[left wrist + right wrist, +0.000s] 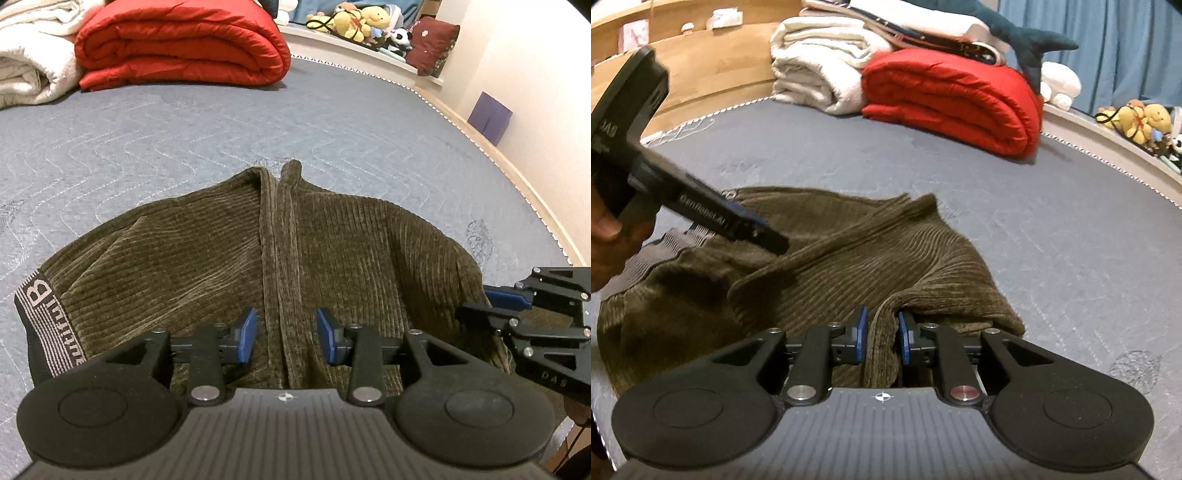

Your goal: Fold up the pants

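A: Where are the pants?

B: On the bed, filling the lower middle of the left wrist view, bunched, with a raised ridge of ribbed cloth running up the centre. The waistband with lettering shows at lower left.

A: And the left tool?

B: Released. Its blue pads stand apart on either side of that ridge, and I cannot tell whether they touch the cloth.

A: The right tool?

B: Clenched on a fold of the pants at lower centre of its own view; the cloth runs up between the pads. In the left wrist view it sits at the right edge.

A: Anything else?

B: A red quilt and white blankets at the top, stuffed toys at upper right.
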A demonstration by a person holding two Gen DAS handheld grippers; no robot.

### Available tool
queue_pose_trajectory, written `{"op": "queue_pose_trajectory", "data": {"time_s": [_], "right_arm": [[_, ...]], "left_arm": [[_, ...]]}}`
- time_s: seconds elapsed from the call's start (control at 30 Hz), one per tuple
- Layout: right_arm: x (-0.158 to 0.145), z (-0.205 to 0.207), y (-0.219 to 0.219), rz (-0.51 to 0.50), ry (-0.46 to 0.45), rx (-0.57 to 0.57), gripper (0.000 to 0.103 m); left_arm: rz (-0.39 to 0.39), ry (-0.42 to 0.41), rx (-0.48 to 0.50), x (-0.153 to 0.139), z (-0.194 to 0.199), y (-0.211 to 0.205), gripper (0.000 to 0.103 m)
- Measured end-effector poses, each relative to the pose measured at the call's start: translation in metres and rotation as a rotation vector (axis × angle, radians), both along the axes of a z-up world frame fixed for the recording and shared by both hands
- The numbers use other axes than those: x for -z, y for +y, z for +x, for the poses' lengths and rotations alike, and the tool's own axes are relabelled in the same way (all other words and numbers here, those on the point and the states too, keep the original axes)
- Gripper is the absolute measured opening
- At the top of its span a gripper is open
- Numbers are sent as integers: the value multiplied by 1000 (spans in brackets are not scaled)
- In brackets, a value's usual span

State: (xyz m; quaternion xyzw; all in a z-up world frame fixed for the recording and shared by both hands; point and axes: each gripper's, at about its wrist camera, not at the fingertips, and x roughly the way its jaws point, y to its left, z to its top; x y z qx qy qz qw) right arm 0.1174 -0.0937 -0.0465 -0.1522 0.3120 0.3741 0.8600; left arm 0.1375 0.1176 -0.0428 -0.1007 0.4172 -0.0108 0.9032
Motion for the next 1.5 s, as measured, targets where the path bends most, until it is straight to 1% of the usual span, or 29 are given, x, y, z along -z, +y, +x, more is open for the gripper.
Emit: {"op": "queue_pose_trajectory", "data": {"time_s": [0.07,0.1,0.13,0.17,0.23,0.3,0.37,0.4,0.43,0.5,0.57,0.63,0.67,0.73,0.77,0.8,0.83,0.87,0.9,0.93,0.97,1.03,1.07,1.1,1.13,1.17,1.23,1.4,1.5], "right_arm": [[2,1,1,-2,14,-7,24],[4,2,3,-18,20,-10,31],[9,2,6,-53,27,-10,44],[16,3,9,-105,30,-5,50],[29,4,14,-196,38,0,53],[37,6,16,-226,49,-1,52],[42,8,17,-226,54,1,42],[43,9,18,-225,52,1,29],[42,9,19,-225,48,-3,13],[38,6,21,-215,28,-33,8],[25,0,20,-178,-17,-77,8],[1,1,10,-39,-47,-74,7],[-13,7,-2,73,-42,-42,7],[-39,23,-36,343,-50,115,7],[-47,30,-60,506,-73,265,7],[-50,33,-83,635,-100,414,7],[-50,33,-105,730,-145,607,7],[-47,35,-121,741,-173,797,7],[-42,40,-130,695,-162,916,7],[-34,50,-136,610,-111,1003,8],[-23,59,-143,560,-35,1059,8],[-2,73,-153,545,117,1093,8],[4,76,-155,544,152,1096,8],[8,78,-157,542,164,1093,9],[9,80,-157,528,157,1084,13],[8,82,-159,514,144,1079,13],[7,86,-167,539,147,1066,15],[16,107,-195,628,247,1020,16],[21,116,-211,677,300,1030,16]], "left_arm": [[0,1,1,1,1,1,40],[-1,3,1,1,1,1,40],[-1,5,1,2,1,1,40],[-1,6,1,2,1,1,40],[-1,7,3,1,1,0,41],[0,4,6,1,1,-1,43],[3,2,2,1,1,0,45],[4,2,-3,1,1,1,45],[2,2,-9,0,1,2,45],[7,2,-26,0,1,5,45],[13,-3,-52,-2,0,10,45],[9,-14,-93,-5,-1,18,45],[10,-22,-117,-7,-2,22,45],[10,-37,-185,-9,-4,33,45],[5,-43,-218,-11,-5,39,45],[-4,-46,-243,-12,-6,44,45],[-17,-49,-266,-13,-7,49,45],[-26,-51,-277,-15,-7,52,45],[-31,-51,-277,-16,-7,53,45],[-27,-50,-266,-16,-6,52,45],[-22,-48,-256,-16,-5,49,45],[-6,-36,-224,-14,-3,42,49],[-1,-29,-209,-13,-2,39,50],[0,-26,-197,-11,-3,37,52],[-2,-23,-183,-10,-2,34,53],[-5,-21,-167,-10,-1,31,54],[-5,-23,-138,-9,0,24,56],[14,-16,-82,-2,4,10,56],[10,-13,-63,0,6,5,56]]}}
